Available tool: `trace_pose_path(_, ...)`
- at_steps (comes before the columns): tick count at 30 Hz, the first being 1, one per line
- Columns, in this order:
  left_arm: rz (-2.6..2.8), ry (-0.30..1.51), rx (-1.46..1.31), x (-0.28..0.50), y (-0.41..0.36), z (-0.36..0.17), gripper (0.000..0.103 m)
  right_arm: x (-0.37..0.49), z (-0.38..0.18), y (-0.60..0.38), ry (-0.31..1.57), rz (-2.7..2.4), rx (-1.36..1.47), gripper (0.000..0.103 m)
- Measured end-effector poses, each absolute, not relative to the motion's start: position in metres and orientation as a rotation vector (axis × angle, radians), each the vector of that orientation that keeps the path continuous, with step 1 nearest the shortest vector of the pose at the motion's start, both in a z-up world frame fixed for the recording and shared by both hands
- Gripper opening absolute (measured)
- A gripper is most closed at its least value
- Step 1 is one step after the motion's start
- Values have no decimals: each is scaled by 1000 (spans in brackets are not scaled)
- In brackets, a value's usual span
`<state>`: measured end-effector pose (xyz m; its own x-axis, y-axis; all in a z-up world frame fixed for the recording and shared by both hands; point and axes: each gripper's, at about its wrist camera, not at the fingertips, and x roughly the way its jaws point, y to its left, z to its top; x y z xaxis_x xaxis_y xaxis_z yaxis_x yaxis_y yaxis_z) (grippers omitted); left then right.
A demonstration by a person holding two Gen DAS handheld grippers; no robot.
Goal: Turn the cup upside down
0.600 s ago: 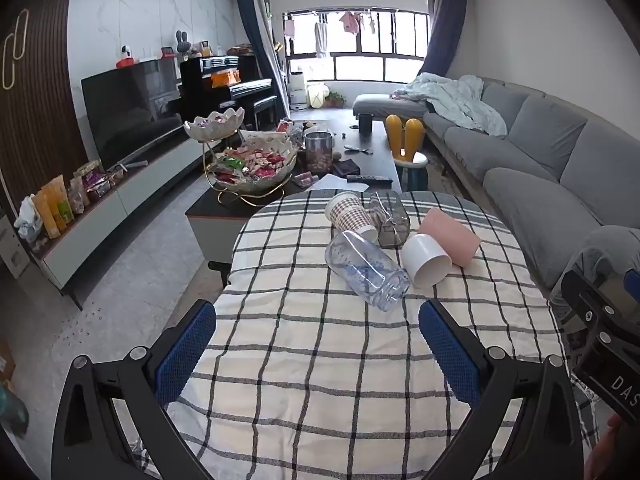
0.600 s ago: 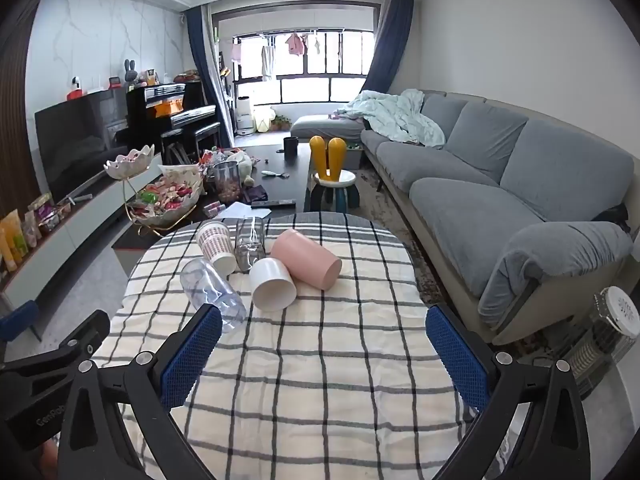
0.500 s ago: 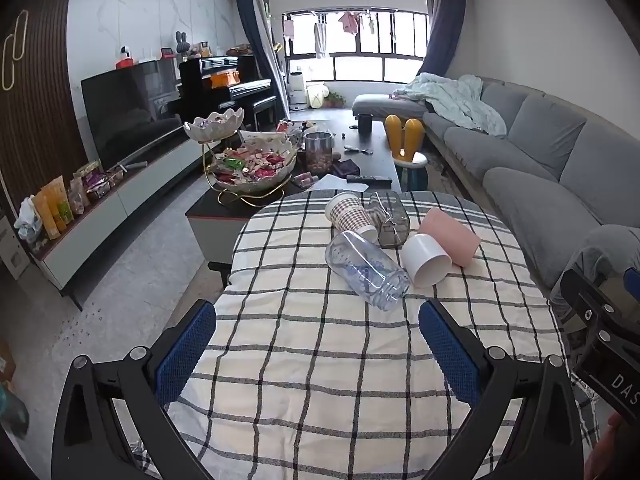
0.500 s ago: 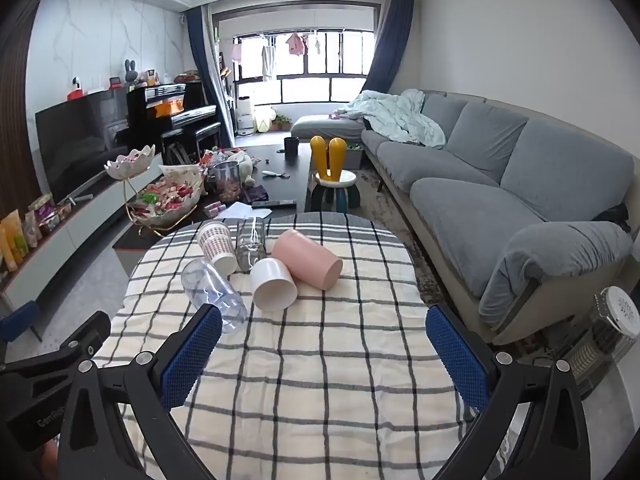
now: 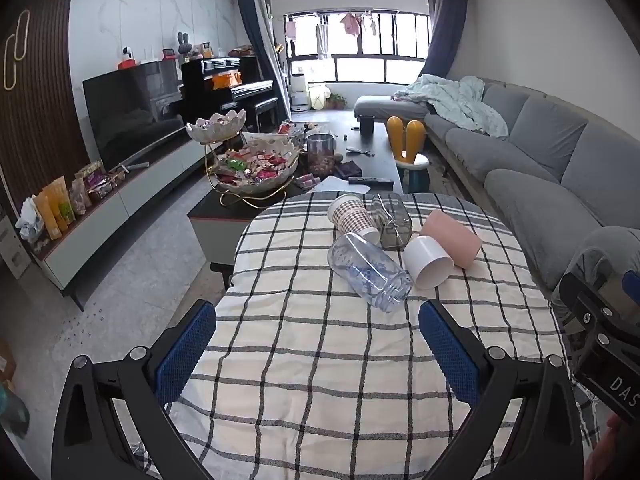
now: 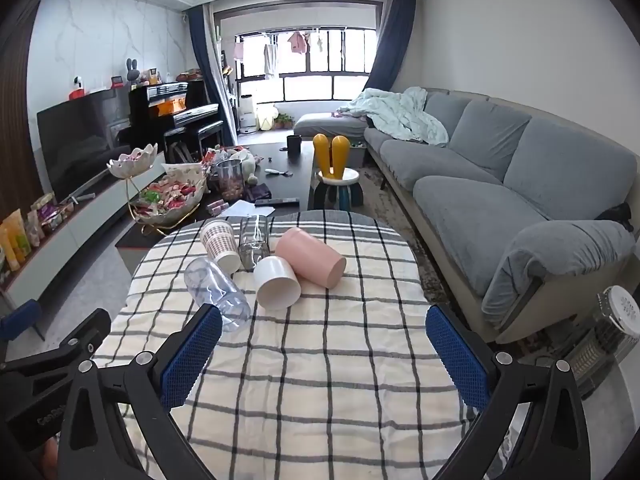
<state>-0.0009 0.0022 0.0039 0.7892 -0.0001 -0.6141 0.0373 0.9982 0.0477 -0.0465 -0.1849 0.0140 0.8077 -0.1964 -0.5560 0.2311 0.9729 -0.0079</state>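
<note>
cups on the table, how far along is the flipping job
Nothing looks done: the pink cup, white cup, checked cup, clear bottle and glass all lie on their sides on the checked cloth. Nothing is in hand: the left gripper and right gripper are open and empty, short of the cups. Every flip is left.
</note>
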Motion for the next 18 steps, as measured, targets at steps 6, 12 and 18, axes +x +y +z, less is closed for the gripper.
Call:
trace_pose_path(6,-22,661,60,-1,2,4,103,-46,13,-184,593,-227,63,102)
trace_pose_path(12,-25,664,56,-1,6,9,103,-43,8,-189,599,-224,67,102)
trace_pose_path(18,-23,664,60,-1,4,7,103,-42,7,-190,602,-225,69,102)
